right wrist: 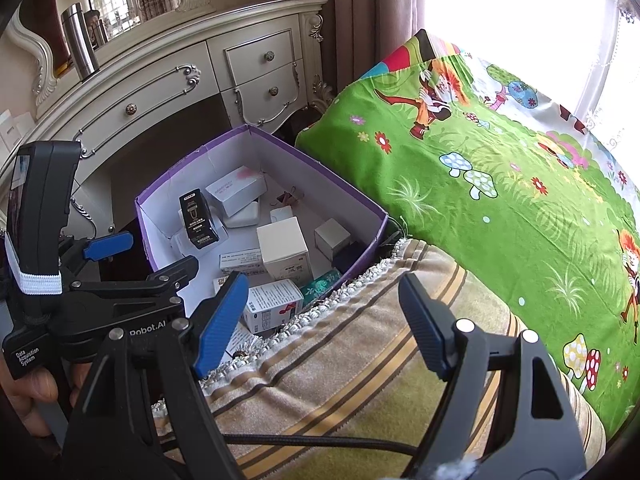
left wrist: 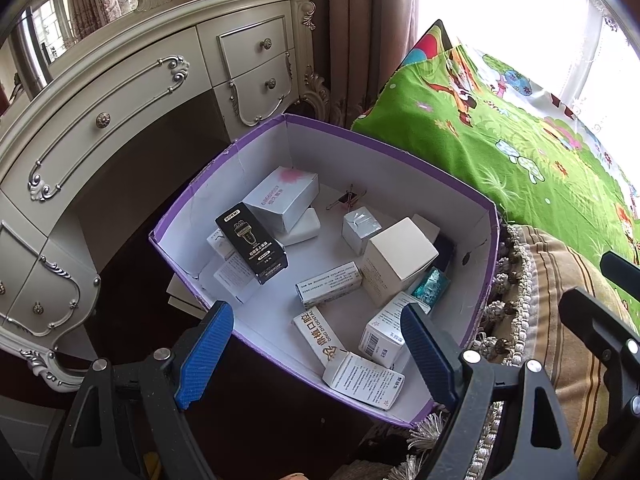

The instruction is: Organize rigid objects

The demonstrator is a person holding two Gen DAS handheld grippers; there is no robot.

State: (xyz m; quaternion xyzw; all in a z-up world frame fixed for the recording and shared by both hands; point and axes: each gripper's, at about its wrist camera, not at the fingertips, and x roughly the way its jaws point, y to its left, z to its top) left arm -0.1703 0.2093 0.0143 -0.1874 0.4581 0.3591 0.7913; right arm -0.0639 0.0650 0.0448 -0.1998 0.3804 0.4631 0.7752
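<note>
Hovering over the near edge of the purple box (left wrist: 400,152), left gripper (left wrist: 320,344) has jaws spread wide, nothing between the blue pads, touching nothing

Right gripper (right wrist: 324,320) also released, jaws apart and empty, sitting over the striped cushion (right wrist: 360,360) just beside the box's right wall; in the right wrist view the left gripper shows at the left edge with a hand (right wrist: 36,396) around its handle

Box contents, all loose and jumbled on the white floor:
- black carton (left wrist: 253,248) leaning at the left, resting on white cartons
- large white carton with a pink mark (left wrist: 282,196) toward the far corner, a flat white block (left wrist: 304,226) against it
- binder clip (left wrist: 347,200) near the far wall
- small silver carton (left wrist: 360,228) mid-box, plain cream carton (left wrist: 400,260) upright beside it
- long printed carton (left wrist: 330,288) lying flat in the middle
- teal packet (left wrist: 430,286) by the right wall
- several printed white cartons (left wrist: 352,356) piled at the near corner, between the left gripper's fingers in view

Box sits beside a cream dresser (left wrist: 120,92); green cartoon-print cloth (left wrist: 500,128) lies right of it, behind the cushion
</note>
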